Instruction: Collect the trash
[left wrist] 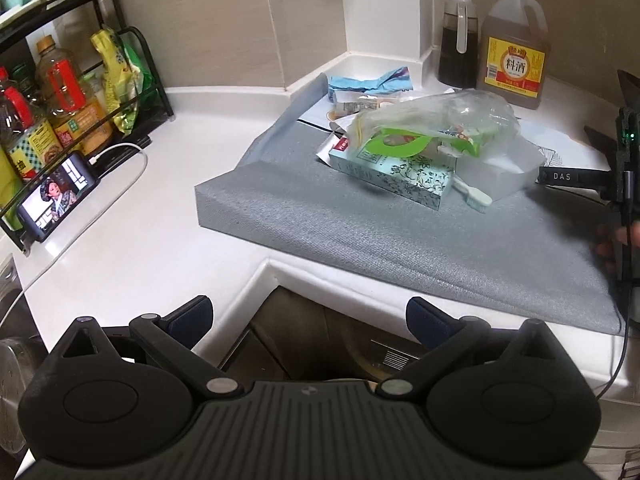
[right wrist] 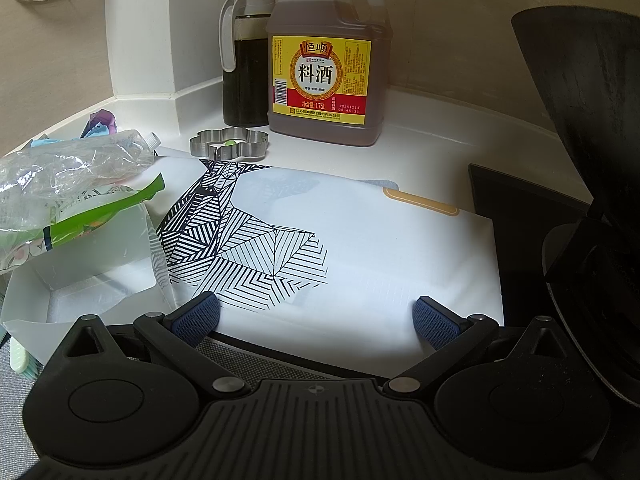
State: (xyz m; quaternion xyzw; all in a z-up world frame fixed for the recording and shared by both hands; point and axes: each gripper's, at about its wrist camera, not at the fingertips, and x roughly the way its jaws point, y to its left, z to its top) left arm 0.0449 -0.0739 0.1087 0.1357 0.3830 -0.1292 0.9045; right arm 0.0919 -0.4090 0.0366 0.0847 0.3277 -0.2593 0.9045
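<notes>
A white kitchen bench (left wrist: pixel 168 216) ran into a tiled corner, with a grey mat (left wrist: pixel 360 224) spread over part of it and a rack of bottles (left wrist: pixel 60 92) at the far left. The trash sat heaped on the mat: a patterned carton (left wrist: pixel 396 178), a crumpled clear plastic bag (left wrist: pixel 436 120) with green packaging inside, a toothbrush (left wrist: pixel 474 194), a shallow white tray (right wrist: pixel 92 280) and a blue wrapper (left wrist: pixel 372 82) behind. A white bag printed with black lines (right wrist: pixel 280 248) lay beside the pile.

The left gripper (left wrist: pixel 308 322) hovered over the bench edge, well apart from the heap, its jaws spread wide and empty. The right gripper (right wrist: pixel 316 318) hung just above the printed bag, jaws also wide apart, holding nothing.

By my reading, collection had barely begun: every piece lay loose on the mat, nothing was gripped, and no bin was in view.
</notes>
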